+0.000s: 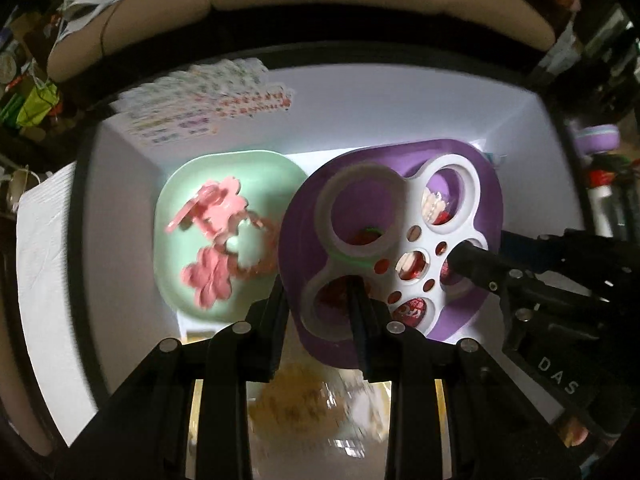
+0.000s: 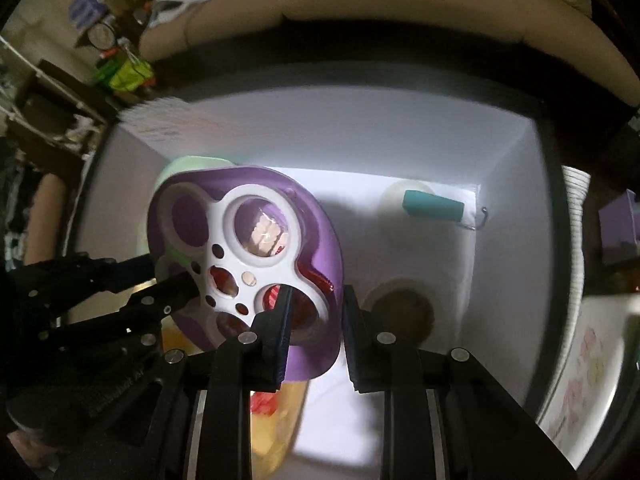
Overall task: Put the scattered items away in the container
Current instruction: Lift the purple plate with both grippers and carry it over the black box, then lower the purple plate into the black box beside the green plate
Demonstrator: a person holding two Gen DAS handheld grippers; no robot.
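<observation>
A purple dish (image 1: 304,208) with a white holed insert (image 1: 404,240) hangs tilted over a white box (image 1: 128,200). My left gripper (image 1: 318,320) is shut on its near rim, with one finger outside and one down through a hole. My right gripper (image 2: 316,320) is shut on the opposite rim of the purple dish (image 2: 324,240), also with one finger in a hole. Red and pale items show through the holes. In the box lies a green plate (image 1: 256,168) holding pink flower-shaped pieces (image 1: 208,280). Each gripper shows in the other's view: the right gripper (image 1: 468,264) and the left gripper (image 2: 172,288).
On the floor of the white box (image 2: 500,240) lie a teal-handled item (image 2: 434,206) and a round brownish thing (image 2: 404,312). Sticker sheets (image 1: 208,100) lean at the box's far left corner. A blurred yellow object (image 1: 296,404) lies below the dish. A beige sofa (image 2: 400,0) stands behind.
</observation>
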